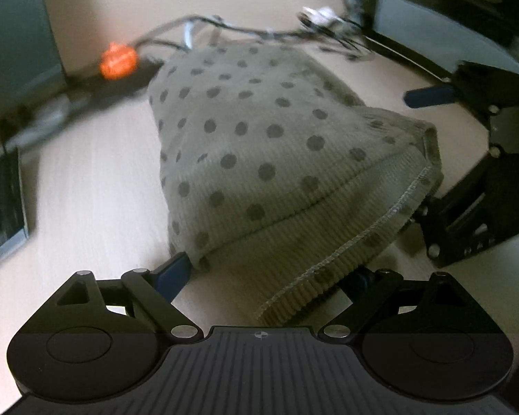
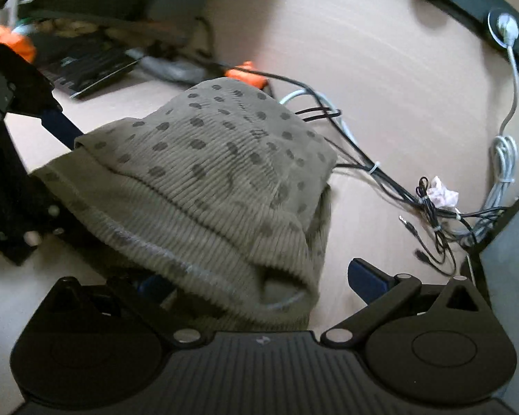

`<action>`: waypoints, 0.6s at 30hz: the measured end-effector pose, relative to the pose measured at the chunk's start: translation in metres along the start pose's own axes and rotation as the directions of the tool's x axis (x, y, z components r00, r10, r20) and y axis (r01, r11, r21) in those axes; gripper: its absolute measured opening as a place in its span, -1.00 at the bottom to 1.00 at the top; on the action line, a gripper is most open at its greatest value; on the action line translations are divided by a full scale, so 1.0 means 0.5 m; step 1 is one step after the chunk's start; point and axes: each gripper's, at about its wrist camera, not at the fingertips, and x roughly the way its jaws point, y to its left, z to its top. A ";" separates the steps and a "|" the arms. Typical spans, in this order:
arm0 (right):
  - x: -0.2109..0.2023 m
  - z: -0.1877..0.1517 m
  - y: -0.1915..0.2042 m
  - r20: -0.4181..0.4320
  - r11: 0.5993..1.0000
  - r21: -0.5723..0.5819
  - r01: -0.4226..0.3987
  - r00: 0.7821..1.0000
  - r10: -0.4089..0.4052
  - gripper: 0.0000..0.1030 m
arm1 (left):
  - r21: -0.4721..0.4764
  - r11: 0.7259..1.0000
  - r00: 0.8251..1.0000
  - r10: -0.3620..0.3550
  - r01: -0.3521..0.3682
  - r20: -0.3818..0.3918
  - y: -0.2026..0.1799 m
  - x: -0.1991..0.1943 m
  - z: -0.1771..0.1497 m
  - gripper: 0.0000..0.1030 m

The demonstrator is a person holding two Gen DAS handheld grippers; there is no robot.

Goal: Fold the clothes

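Note:
A grey-green ribbed garment with dark polka dots (image 1: 259, 145) lies bunched on the pale wooden table; it also shows in the right wrist view (image 2: 218, 173). My left gripper (image 1: 270, 276) stands open, its blue fingers (image 1: 173, 273) wide apart, and the garment's near hem drapes over the gap and hides the right finger. My right gripper (image 2: 259, 283) is open too, with one blue finger (image 2: 366, 276) bare and the other under the cloth. The right gripper also shows at the right of the left wrist view (image 1: 432, 97), beside the garment's far corner.
A tangle of black and white cables (image 2: 415, 200) lies right of the garment, with a crumpled paper scrap (image 2: 443, 193). An orange object (image 1: 117, 60) sits behind the garment. A laptop keyboard (image 1: 3, 200) is at the left edge. A dark monitor base (image 1: 432, 34) stands at the back right.

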 end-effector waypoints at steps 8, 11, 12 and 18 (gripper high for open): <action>-0.003 0.016 -0.201 0.149 0.794 0.460 -0.398 0.916 0.373 1.00 | -0.123 0.978 0.984 -0.159 0.168 0.075 0.138 -0.013 0.085 0.81; 0.035 0.034 -0.261 0.265 0.665 0.597 -0.449 0.893 0.364 1.00 | -0.209 0.911 0.921 -0.302 0.355 0.246 0.199 -0.068 0.117 0.87; 0.058 0.045 -0.267 0.296 0.647 0.606 -0.462 0.886 0.355 1.00 | -0.227 0.889 0.896 -0.323 0.398 0.303 0.216 -0.079 0.134 0.88; 0.176 0.108 -0.177 0.157 0.843 0.420 -0.337 0.942 0.298 1.00 | -0.328 0.883 0.916 -0.224 0.335 0.333 0.243 0.061 0.282 0.88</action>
